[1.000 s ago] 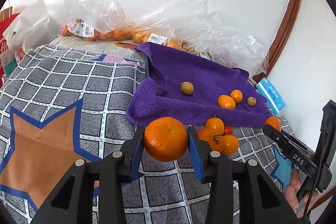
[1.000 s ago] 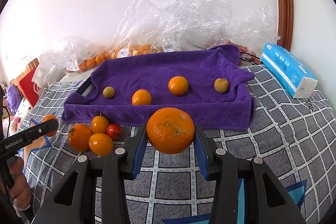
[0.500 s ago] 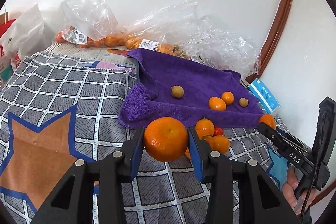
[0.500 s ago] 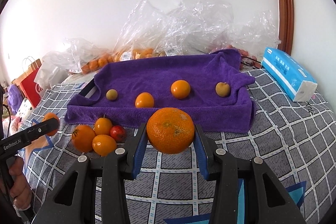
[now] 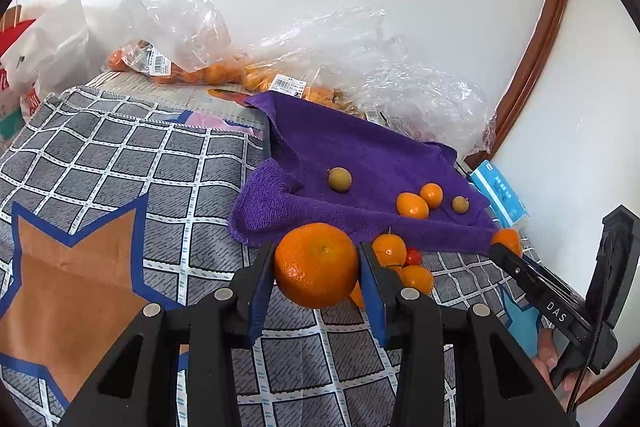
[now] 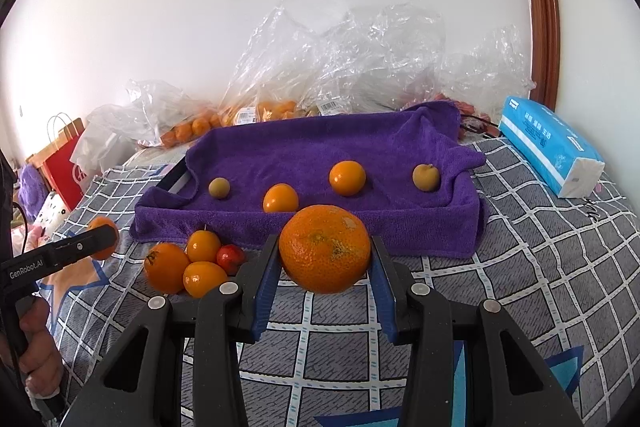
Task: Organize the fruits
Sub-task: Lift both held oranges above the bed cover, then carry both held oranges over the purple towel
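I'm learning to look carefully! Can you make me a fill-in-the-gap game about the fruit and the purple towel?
1. Each gripper holds one big ____.
2. The number of fruits lying on the purple towel is ____.
3. The little red fruit sits in the pile in front of the towel with ____ orange fruits.
4. The blue tissue pack lies to the ____ of the towel in the right wrist view.

Missing words: orange; four; three; right

Purple towel (image 6: pixel 320 151); grey checked cloth (image 6: pixel 540 267); orange mandarin (image 6: pixel 325 247).

Left gripper (image 5: pixel 318 267): clamps a round orange mandarin (image 5: pixel 316 265).
Purple towel tray (image 5: pixel 360 223): holds four small fruits.
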### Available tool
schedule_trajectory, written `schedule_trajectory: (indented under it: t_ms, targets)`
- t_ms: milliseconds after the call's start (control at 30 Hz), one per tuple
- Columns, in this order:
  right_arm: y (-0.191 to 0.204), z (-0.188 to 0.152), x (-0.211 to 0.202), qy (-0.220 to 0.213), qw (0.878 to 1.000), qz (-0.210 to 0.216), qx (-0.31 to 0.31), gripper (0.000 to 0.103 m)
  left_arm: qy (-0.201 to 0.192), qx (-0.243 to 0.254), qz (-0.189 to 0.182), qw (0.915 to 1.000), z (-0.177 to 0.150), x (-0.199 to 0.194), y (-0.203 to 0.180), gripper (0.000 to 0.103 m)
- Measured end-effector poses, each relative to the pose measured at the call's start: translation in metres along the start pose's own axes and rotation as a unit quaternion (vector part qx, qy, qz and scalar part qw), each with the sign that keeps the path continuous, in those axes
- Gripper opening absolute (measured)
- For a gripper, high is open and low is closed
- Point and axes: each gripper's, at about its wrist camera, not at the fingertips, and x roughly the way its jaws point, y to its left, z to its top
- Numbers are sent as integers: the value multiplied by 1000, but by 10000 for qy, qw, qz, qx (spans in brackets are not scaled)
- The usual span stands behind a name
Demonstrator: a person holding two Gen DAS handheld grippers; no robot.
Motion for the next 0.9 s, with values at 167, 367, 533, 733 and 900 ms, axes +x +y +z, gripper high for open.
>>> schedule_trajectory:
  t_ms: [167, 367, 533, 733, 900]
  targets:
    - [-3, 1, -3, -60, 9999, -23, 93, 43, -121, 65, 163, 9998, 1, -3, -2, 38]
    - [-8, 7, -6, 29, 9997, -9, 234, 43, -58, -44, 14, 10000, 13, -17, -9, 38]
    - [-2, 30, -14, -133, 9999, -77, 74, 43, -200, 16, 216, 9996, 35, -20, -15, 38]
    - [2, 66, -14, -379, 9993, 68, 12, 43, -223, 47, 351, 9991, 63, -6, -23, 38]
    - [3, 89, 2, -508, 9986, 69, -101, 43, -191, 37, 290, 9994, 83, 17, -32, 38]
